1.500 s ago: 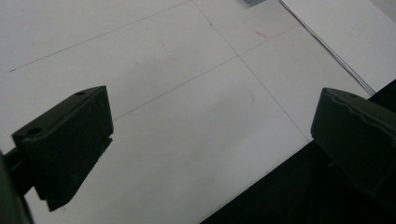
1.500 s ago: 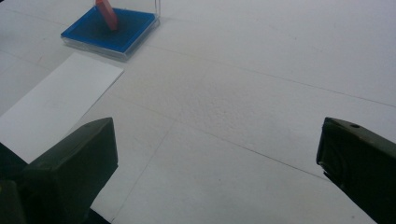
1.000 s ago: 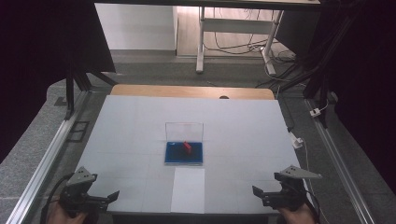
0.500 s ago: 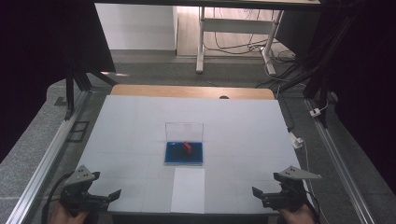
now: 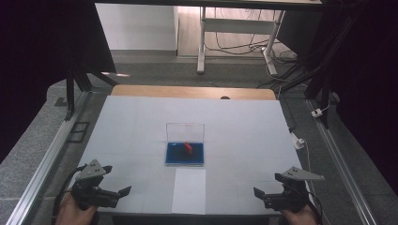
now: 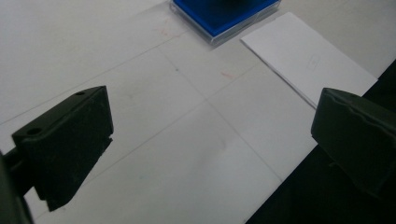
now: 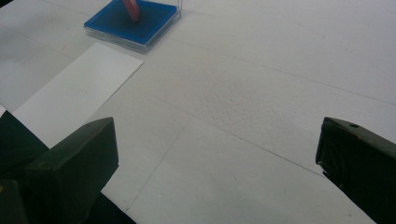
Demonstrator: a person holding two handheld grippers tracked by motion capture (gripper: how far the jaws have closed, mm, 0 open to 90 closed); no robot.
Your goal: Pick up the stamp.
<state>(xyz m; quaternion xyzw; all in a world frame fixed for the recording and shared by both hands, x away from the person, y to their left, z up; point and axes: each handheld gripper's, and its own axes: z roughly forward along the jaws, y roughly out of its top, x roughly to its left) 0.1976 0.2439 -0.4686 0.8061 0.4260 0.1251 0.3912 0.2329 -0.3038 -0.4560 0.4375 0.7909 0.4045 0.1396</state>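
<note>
At table centre sits blue tray (image 5: 185,154) holding red piece (image 5: 188,147), 1 o'clock from left gripper (image 5: 123,191), 11 o'clock from right gripper (image 5: 259,193), both spread, empty, about equally near.

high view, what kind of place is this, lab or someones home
Most likely a lab or recording rig, not a home: a white-topped table framed by aluminium rails, dark curtains at both sides, and loose cables on the floor behind.
</note>
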